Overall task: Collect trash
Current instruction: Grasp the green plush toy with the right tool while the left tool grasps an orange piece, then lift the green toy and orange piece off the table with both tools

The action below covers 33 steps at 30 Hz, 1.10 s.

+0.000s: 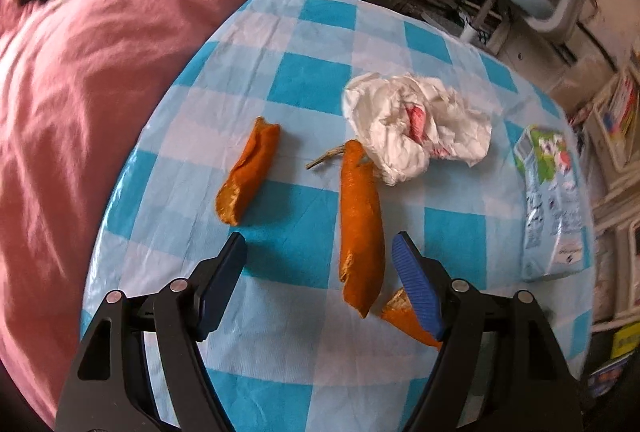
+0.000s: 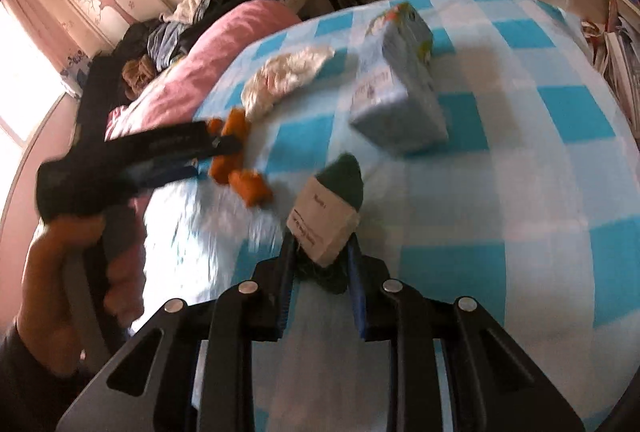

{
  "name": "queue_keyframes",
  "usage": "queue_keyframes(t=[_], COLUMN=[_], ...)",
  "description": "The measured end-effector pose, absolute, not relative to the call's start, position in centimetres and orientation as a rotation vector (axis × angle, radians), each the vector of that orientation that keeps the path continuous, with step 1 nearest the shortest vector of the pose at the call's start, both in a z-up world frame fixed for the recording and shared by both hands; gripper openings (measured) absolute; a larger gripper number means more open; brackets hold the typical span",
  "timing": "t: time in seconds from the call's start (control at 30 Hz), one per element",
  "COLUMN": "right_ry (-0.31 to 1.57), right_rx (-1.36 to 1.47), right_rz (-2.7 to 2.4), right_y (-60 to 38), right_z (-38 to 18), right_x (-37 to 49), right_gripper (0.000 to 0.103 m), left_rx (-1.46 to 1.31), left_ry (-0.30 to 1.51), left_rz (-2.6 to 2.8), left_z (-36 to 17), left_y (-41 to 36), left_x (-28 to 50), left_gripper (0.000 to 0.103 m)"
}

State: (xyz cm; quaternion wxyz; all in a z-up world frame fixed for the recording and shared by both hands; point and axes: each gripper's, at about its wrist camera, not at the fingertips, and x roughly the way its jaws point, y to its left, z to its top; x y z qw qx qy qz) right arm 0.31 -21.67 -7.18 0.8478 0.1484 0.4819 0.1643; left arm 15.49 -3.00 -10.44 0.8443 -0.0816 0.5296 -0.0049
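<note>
Checkered blue tabletop [image 1: 304,84] carries orange peels [image 1: 360,228], a crumpled tissue [image 1: 416,120] and a carton [image 1: 552,192]. Left gripper [image 1: 320,252] hovers wide open, the long peel between its fingers. Right wrist view: right gripper [image 2: 320,252] clamps a paper-wrapped scrap [image 2: 324,224] above the tabletop, near the carton [image 2: 400,96].

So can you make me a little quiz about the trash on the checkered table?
1. True or false: the left gripper is open.
2. What lies nearest its fingers? A) crumpled tissue B) long orange peel C) blue carton
3. Fill in: the right gripper is shut on a small ___.

Key: 1 true; 2 B; 3 package, dark with a pale paper label.
</note>
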Motion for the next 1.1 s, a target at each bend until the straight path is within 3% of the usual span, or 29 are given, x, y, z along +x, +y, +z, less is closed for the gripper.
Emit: queue_keyframes(t=[0.03, 0.07, 0.1, 0.2, 0.77, 0.83, 0.9, 0.97, 1.1], right_ry=[1.023, 1.028, 1.031, 1.041, 1.052, 1.045, 1.029, 1.013, 1.0], right_rx=[0.305, 0.298, 0.295, 0.283, 0.292, 0.298, 0.31, 0.312, 0.333], right_rz=[0.352, 0.357, 0.36, 0.367, 0.428, 0.425, 0.427, 0.428, 0.417], right_y=[-21.5, -21.4, -21.4, -21.2, -21.2, -21.4, -21.4, -21.3, -21.4], right_z=[-7.2, -7.1, -7.1, -7.1, -7.6, -7.7, -7.7, -7.6, -7.7], right_x=[0.0, -0.3, -0.5, -1.3, -5.1, -5.5, -5.6, -5.7, -5.4], right_gripper=[0.025, 0.025, 0.025, 0.025, 0.029, 0.034, 0.039, 0.047, 0.052], left_rx=[-0.152, -0.122, -0.114, -0.173, -0.279, -0.258, -0.224, -0.18, -0.097], left_ry=[1.109, 1.103, 1.111, 1.133, 1.202, 1.212, 1.215, 1.205, 1.198], left_rz=[-0.024, -0.046, -0.074, -0.119, -0.131, -0.109, -0.084, -0.062, -0.035], left_z=[-10.4, -10.2, -10.2, -10.0, -8.9, -9.2, -9.5, -9.5, -9.7], left_y=[-3.4, -3.8, -4.0, -3.3, 1.7, 1.5, 1.2, 0.7, -0.2], left_x=[15.4, 15.3, 15.3, 14.7, 5.4, 5.0, 4.9, 5.0, 5.1], left_gripper=[0.058, 0.036, 0.021, 0.018, 0.018, 0.023, 0.041, 0.046, 0.051])
